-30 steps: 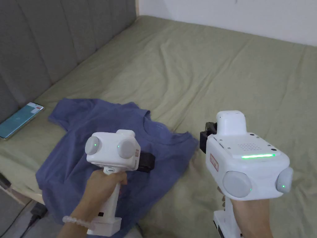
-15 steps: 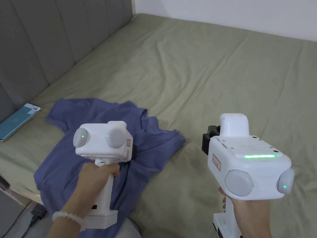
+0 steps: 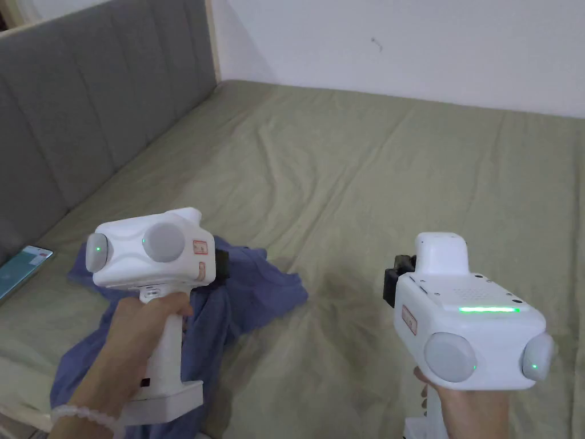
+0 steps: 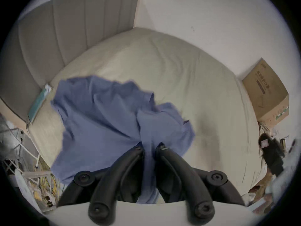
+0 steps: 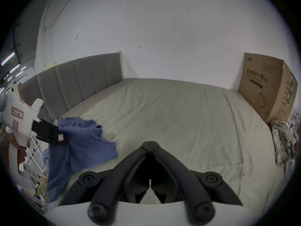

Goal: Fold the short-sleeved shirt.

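Note:
A blue short-sleeved shirt lies bunched at the near left of the bed, part of it lifted. My left gripper is shut on a fold of the shirt, with cloth running down between its jaws. In the right gripper view the left gripper pinches the shirt and holds it up off the sheet. My right gripper is shut with nothing in it and hovers over bare sheet to the right of the shirt. In the head view its white body hides its jaws.
An olive-green sheet covers the bed. A grey padded headboard runs along the left. A phone lies at the left edge. A cardboard box stands at the far right, with a plaid cloth heaped beside it.
My left gripper has pulled the shirt left and up, so it went from spread flat to bunched. The head camera tilted up. My right gripper stayed about where it was.

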